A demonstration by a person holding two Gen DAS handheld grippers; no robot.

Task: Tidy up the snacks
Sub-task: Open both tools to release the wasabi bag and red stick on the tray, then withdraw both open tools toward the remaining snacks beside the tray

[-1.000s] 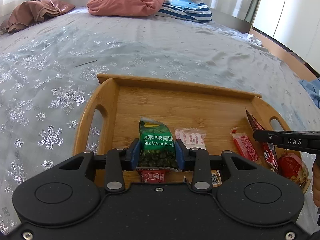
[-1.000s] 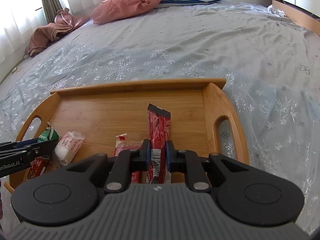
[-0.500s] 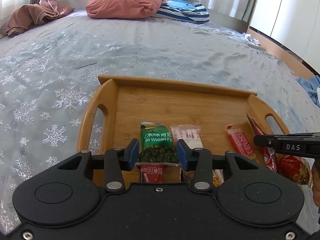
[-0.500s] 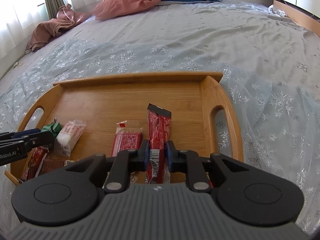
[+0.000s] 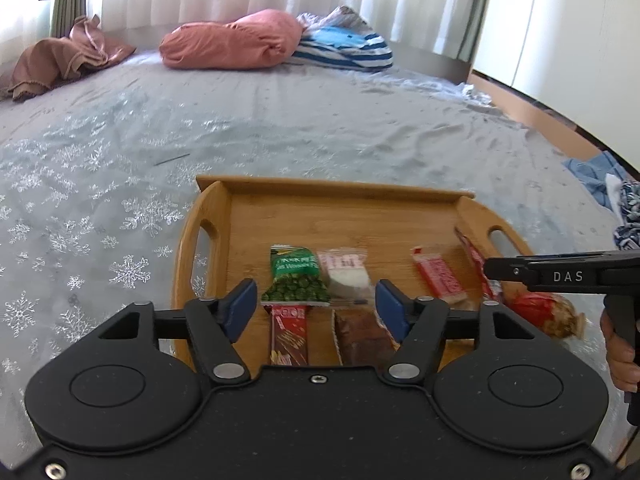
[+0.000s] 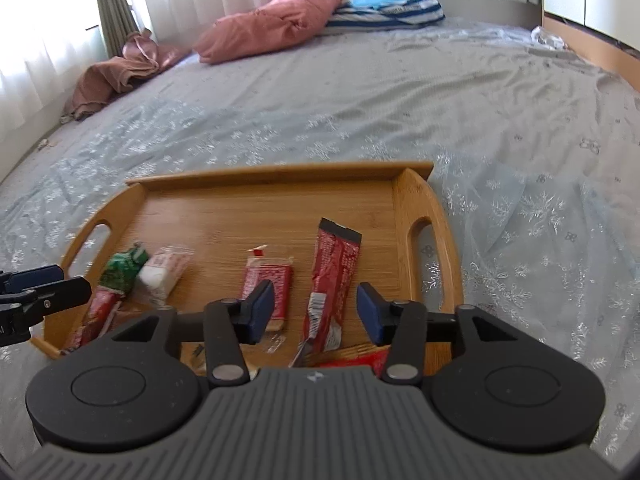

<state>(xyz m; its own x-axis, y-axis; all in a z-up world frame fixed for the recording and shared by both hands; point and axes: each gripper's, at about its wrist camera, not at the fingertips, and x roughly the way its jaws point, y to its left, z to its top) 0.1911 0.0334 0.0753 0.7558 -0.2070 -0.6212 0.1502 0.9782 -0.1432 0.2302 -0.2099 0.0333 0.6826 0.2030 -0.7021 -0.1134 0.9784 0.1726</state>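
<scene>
A bamboo tray (image 5: 352, 204) (image 6: 280, 208) lies on the bed with several snack packets in it. My left gripper (image 5: 316, 306) is open and empty, just in front of the green wasabi-pea packet (image 5: 298, 278) and a white packet (image 5: 346, 274). My right gripper (image 6: 314, 312) is open and empty, its pads either side of the long red stick packet (image 6: 332, 276), which lies flat in the tray. A flat red packet (image 6: 266, 284) (image 5: 438, 278) lies beside it. A dark red stick packet (image 5: 289, 334) and a brown packet (image 5: 362, 336) lie at the tray's near edge.
A round red-wrapped snack (image 5: 540, 314) lies at the tray's right near corner. The bed has a grey snowflake cover (image 5: 120, 184). A pink pillow (image 5: 236, 46), a striped blue cushion (image 5: 344, 50) and a brown cloth (image 5: 60, 60) lie at the far end.
Both grippers opened and let go: the green packet and the long red stick packet now lie in the tray. Both grippers pulled back and up, away from the tray.
</scene>
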